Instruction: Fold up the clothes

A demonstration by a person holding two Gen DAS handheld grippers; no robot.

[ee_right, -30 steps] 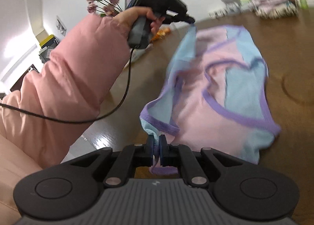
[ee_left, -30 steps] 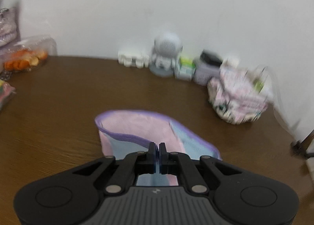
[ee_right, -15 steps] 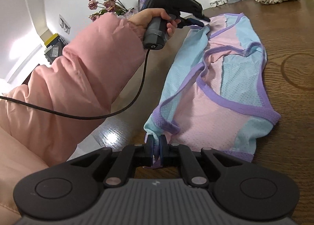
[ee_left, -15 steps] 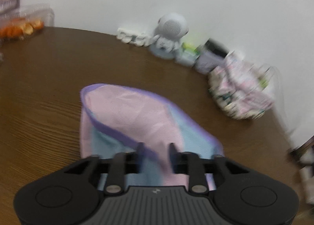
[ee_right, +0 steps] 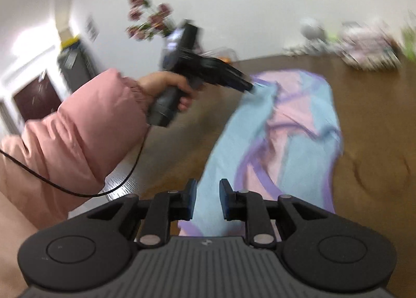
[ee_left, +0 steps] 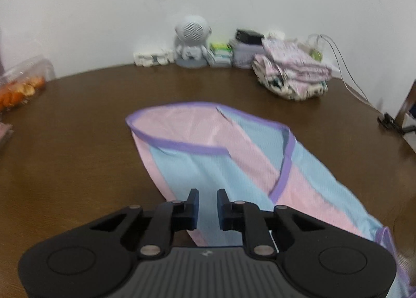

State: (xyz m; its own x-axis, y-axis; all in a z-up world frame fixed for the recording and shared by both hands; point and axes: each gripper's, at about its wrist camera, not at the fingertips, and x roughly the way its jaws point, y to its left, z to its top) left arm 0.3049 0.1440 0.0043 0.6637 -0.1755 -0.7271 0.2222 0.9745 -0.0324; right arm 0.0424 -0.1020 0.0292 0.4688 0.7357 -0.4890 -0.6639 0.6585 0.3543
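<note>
While both sets of fingers stand apart, the left tool point(ee_left: 207, 208) and right tool point(ee_right: 206, 199) hover over the pink-and-blue garment point(ee_left: 234, 165), gripping nothing. Garment lies spread on the brown desk point(ee_left: 78, 128). Folded clothes pile point(ee_left: 293, 76) sits near the wall.

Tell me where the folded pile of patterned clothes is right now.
In the left wrist view, the folded pile sits at the table's far right by the wall, right of the small astronaut figure and beyond the pink-and-blue garment.
</note>
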